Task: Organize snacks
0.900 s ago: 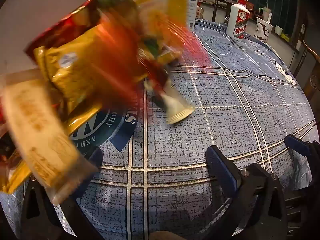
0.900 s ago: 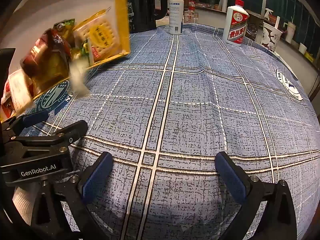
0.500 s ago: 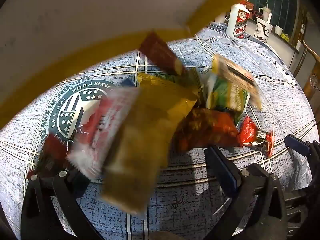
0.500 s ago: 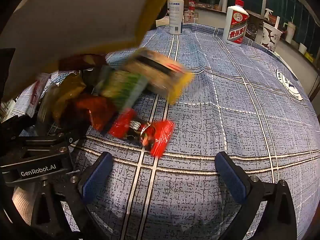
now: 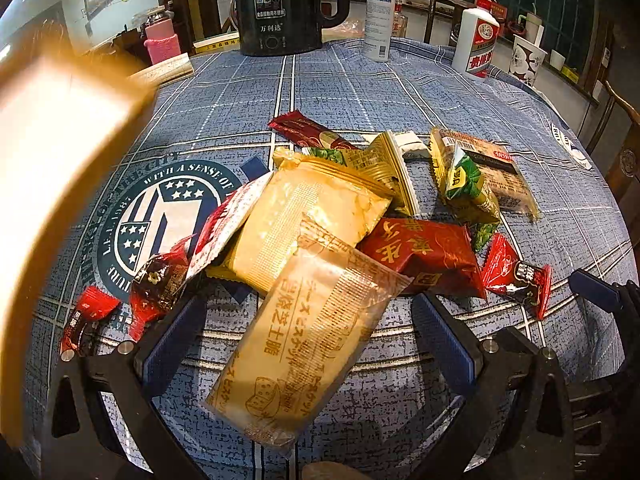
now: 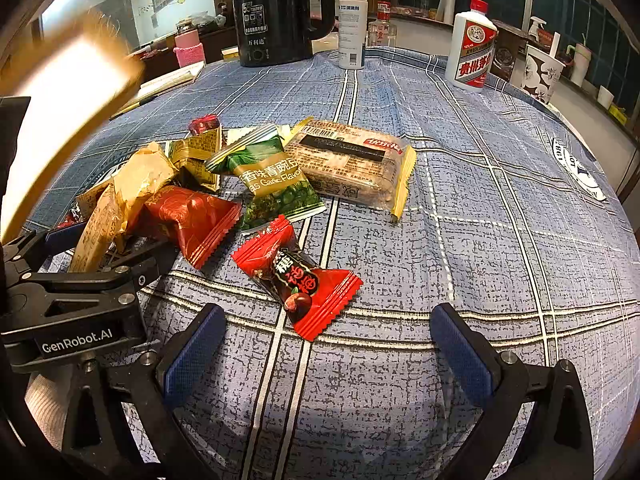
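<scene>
One cracker packet (image 5: 304,340) lengthwise toward camera

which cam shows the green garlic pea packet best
Right wrist: the green pea packet lies face up, label readable, nothing covering it. In the left wrist view it appears crumpled and edge-on, resting against the clear cracker pack.

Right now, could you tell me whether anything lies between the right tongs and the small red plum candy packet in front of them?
Nothing visible does. The open right tongs face the small red plum candy packet across bare blue checked tablecloth. The green garlic pea bag lies beyond the candy, not in the path.
</scene>
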Tool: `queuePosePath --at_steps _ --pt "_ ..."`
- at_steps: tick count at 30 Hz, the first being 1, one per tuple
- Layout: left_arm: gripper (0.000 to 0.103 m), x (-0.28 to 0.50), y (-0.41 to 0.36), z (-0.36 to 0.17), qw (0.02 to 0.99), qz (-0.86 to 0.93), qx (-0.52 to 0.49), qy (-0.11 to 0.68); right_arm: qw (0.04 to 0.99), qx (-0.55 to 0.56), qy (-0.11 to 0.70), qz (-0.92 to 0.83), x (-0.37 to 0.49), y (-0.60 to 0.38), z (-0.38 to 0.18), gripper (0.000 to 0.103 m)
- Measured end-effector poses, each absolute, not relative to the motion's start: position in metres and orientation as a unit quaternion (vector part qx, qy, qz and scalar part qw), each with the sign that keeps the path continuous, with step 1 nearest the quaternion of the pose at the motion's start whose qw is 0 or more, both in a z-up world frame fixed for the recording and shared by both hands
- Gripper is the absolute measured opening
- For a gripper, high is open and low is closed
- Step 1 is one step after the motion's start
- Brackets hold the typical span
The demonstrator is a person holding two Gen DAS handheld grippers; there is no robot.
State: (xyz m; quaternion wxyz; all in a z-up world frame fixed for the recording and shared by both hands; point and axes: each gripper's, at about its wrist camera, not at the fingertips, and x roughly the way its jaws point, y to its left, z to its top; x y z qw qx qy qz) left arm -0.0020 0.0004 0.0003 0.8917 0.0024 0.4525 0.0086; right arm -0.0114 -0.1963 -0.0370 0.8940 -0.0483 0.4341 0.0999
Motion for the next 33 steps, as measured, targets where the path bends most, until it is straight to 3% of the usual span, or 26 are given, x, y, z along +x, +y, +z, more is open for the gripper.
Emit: queuePosePath --at_steps 33 --pt "0.103 0.0010 -0.0035 0.0004 0.890 0.010 0.002 0.456 0.893 -0.048 0.436 0.100 -0.0109 -0.1960 -0.0370 0.102"
